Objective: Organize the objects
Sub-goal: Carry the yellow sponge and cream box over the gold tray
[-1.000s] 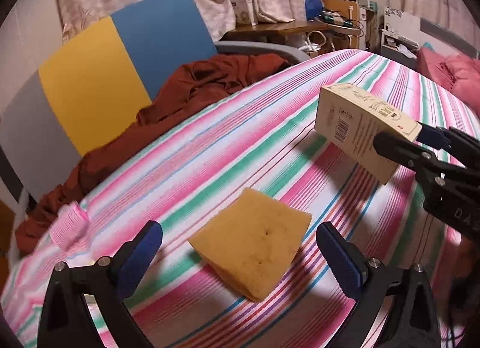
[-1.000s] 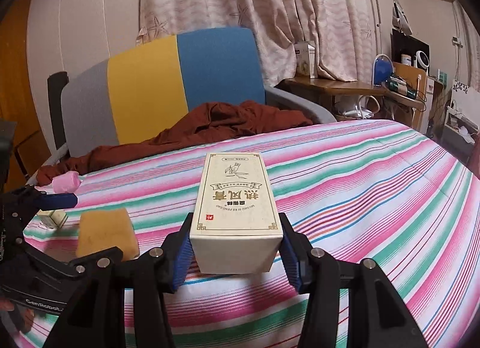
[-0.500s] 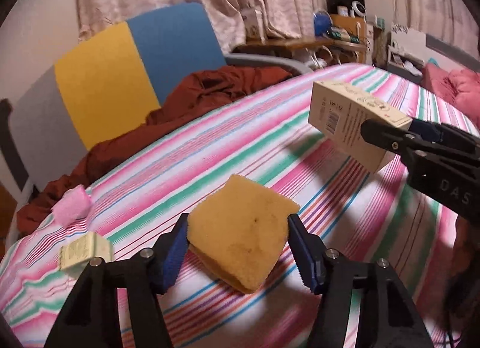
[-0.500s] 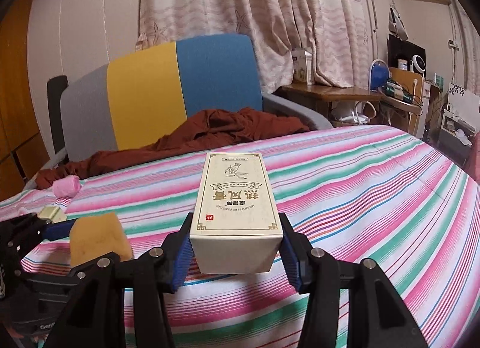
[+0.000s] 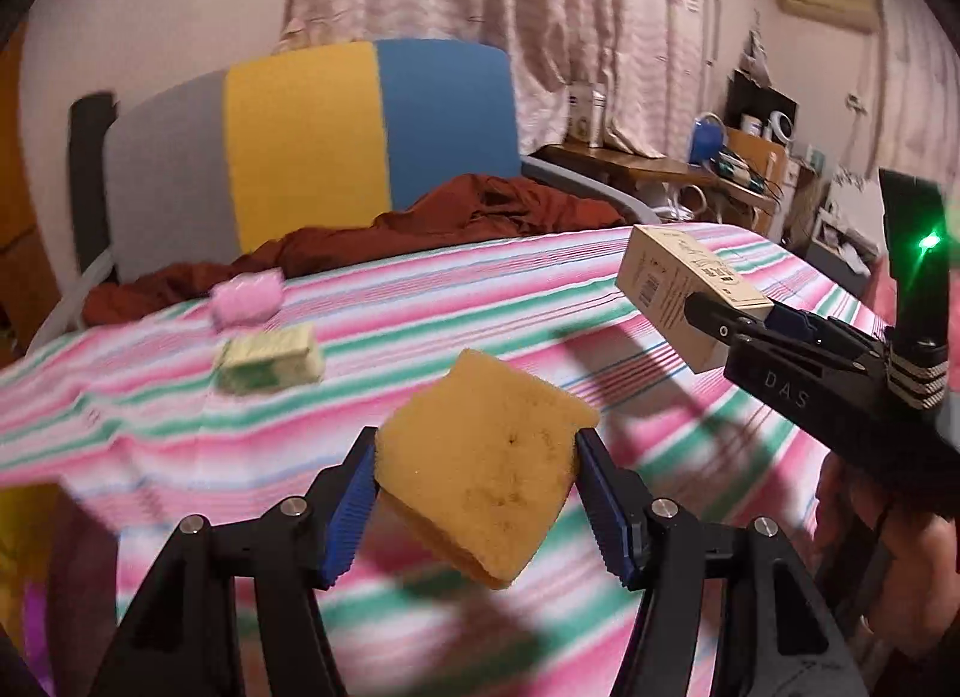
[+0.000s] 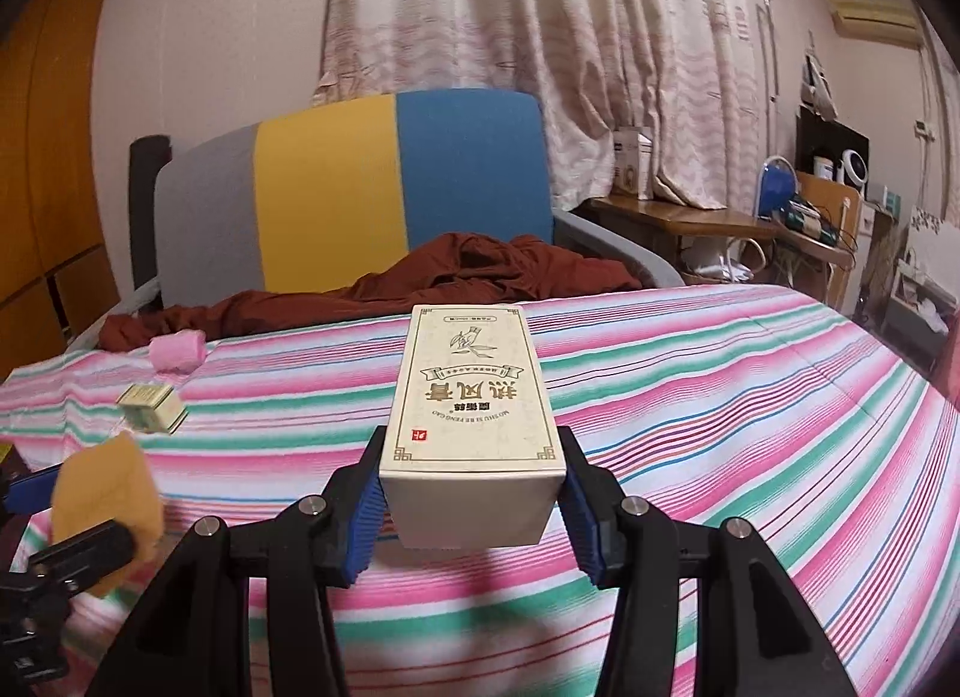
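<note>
The sponge (image 5: 486, 469) is mustard yellow. The tall box (image 6: 471, 397) is cream with dark lettering and a small red seal. The bedspread (image 6: 750, 397) runs in pink, green and white stripes; the chair (image 6: 360, 193) is grey, yellow and blue.

Light: warm, dim indoor.
Blur: left wrist view smeared, striped bedspread (image 5: 180, 433) worst at 7 o'clock.
Glare: green flare at 3 o'clock.
Edges: fisheye bend, black corners.
</note>
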`<state>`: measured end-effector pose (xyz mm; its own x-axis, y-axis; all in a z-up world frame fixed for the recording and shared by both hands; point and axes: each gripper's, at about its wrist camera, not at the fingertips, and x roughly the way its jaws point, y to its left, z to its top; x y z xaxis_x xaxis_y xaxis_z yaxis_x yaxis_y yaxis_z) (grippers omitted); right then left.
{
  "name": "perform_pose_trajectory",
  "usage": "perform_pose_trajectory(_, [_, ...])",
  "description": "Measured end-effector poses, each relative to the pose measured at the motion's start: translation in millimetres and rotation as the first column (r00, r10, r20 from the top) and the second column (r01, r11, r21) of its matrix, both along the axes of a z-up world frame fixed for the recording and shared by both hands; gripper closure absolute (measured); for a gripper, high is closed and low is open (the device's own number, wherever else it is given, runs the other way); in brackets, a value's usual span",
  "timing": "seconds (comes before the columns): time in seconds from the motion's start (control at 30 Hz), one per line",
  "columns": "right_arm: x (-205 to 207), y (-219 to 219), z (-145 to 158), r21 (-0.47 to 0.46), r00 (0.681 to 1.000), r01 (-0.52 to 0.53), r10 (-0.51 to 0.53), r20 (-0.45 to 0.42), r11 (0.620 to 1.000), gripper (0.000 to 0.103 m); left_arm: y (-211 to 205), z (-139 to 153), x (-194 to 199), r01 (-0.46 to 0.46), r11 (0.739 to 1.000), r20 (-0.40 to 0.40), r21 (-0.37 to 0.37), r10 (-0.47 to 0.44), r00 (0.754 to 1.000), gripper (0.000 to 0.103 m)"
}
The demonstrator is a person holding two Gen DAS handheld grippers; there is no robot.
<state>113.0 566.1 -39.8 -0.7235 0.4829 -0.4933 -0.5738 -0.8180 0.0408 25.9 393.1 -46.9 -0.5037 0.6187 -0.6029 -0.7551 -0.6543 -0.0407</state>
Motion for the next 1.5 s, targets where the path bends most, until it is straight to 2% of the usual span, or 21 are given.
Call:
perform_pose_trajectory(0.27, [11, -31, 4, -0.026, 1.0, -0.023, 0.023, 0.002, 0.999, 0.051, -67, 16, 15, -0.07, 0.995, 0.021, 0.074, 0.069, 0.997, 0.039])
perform_pose_trajectory(0.4, [10, -46, 4, -0.009, 0.999, -0.047, 0.048, 0.016, 0.999, 0.051, -107, 33, 9, -0.141, 0.984, 0.039, 0.112, 0.138, 0.99, 0.039])
perform_pose_trajectory(0.5, [7, -55, 5, 0.007, 0.998, -0.06, 0.059, 0.023, 0.998, 0.051, -139, 41, -2, -0.204, 0.974, 0.033, 0.097, 0.202, 0.979, 0.039])
perform_pose_trajectory(0.63, [4, -61, 3, 0.019, 0.997, -0.076, 0.076, 0.034, 0.997, 0.051, -179, 41, -25, -0.292, 0.953, 0.072, 0.077, 0.287, 0.955, 0.038])
perform_pose_trajectory(0.77, [2, -63, 1, 0.021, 0.996, -0.079, 0.078, 0.051, 0.997, 0.051, -223, 37, -58, -0.4, 0.915, 0.121, 0.05, 0.393, 0.912, 0.038])
perform_pose_trajectory(0.87, [1, -65, 1, 0.027, 0.995, -0.083, 0.081, 0.056, 0.996, 0.051, -255, 30, -83, -0.49, 0.871, 0.167, 0.043, 0.477, 0.863, 0.038])
perform_pose_trajectory(1.0, [-2, -69, -1, 0.04, 0.993, -0.093, 0.09, 0.071, 0.995, 0.051, -299, 12, -119, -0.59, 0.807, 0.278, 0.012, 0.564, 0.777, 0.038])
perform_pose_trajectory(1.1, [-2, -70, -3, 0.04, 0.993, -0.093, 0.09, 0.077, 0.995, 0.051, -318, 1, -135, -0.63, 0.776, 0.302, -0.02, 0.605, 0.736, 0.038])
perform_pose_trajectory(1.23, [-3, -69, -4, 0.035, 0.993, -0.09, 0.087, 0.083, 0.995, 0.051, -334, -6, -146, -0.667, 0.745, 0.322, -0.027, 0.638, 0.7, 0.034])
perform_pose_trajectory(1.4, [-3, -70, -5, 0.04, 0.993, -0.088, 0.085, 0.087, 0.995, 0.051, -348, -5, -150, -0.717, 0.697, 0.324, -0.001, 0.679, 0.659, 0.01])
perform_pose_trajectory(1.5, [-3, -73, -3, 0.054, 0.992, -0.088, 0.083, 0.09, 0.995, 0.051, -354, 3, -140, -0.733, 0.678, 0.298, 0.05, 0.691, 0.659, 0.003])
